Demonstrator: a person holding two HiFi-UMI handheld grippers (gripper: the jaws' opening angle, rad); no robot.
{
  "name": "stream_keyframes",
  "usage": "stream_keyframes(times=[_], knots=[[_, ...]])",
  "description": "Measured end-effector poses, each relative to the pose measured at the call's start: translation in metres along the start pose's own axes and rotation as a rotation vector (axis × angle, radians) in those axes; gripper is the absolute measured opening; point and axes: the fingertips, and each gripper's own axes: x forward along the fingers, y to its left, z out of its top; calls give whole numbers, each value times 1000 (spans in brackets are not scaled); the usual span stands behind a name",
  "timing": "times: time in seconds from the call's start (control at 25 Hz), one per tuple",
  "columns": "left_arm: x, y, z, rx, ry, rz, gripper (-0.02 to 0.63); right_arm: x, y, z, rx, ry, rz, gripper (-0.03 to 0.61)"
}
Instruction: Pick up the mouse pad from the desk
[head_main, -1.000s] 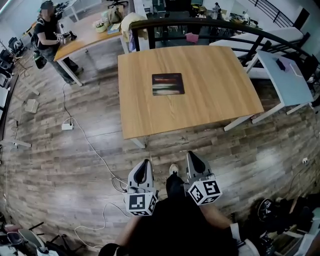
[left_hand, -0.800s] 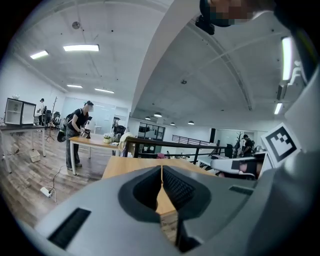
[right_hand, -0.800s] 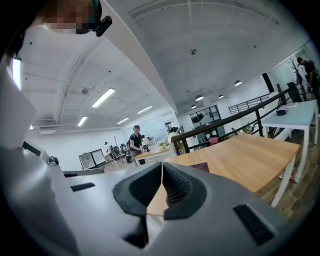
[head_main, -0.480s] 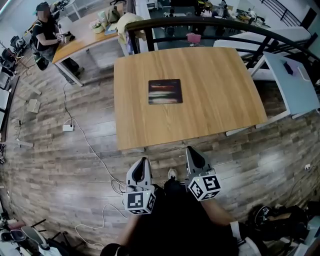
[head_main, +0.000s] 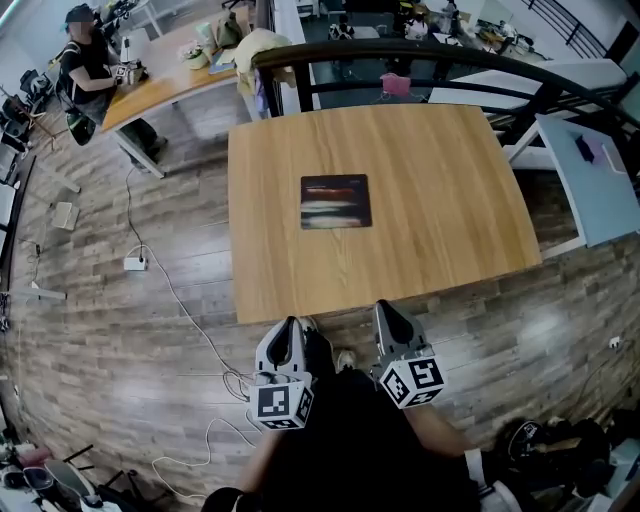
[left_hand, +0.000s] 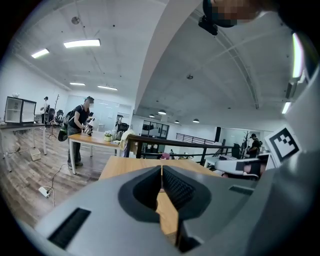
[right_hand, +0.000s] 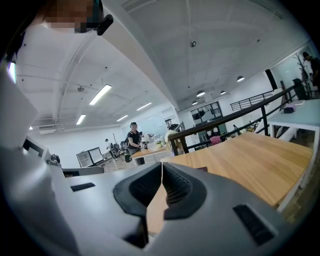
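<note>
Risk: pad (head_main: 336, 201) may slide instead of lifting, thin edge flush on surface (head_main: 440, 200) | place: pad well ahead of both | left hand-held gripper (head_main: 291, 326), right hand-held gripper (head_main: 386, 311): jaws together, empty

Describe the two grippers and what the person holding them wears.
The left gripper and right gripper are both light grey shells that taper toward the tip. Each carries a white cube printed with black square markers. Their fingers have dark ribbed pads on the inner faces. No cables show on either. The person wears black.
</note>
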Motion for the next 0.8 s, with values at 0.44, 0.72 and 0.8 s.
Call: stream_keyframes(times=[0.44, 0.72, 0.8], knots=[[102, 48, 39, -11, 11, -62, 28, 98, -16, 33, -6, -3, -79, 32], [159, 87, 44, -10, 48, -110, 28, 161, -23, 39, -20, 4, -129, 32], [166, 92, 40, -17, 54, -127, 28, 168, -26, 36, -31, 15, -153, 32]])
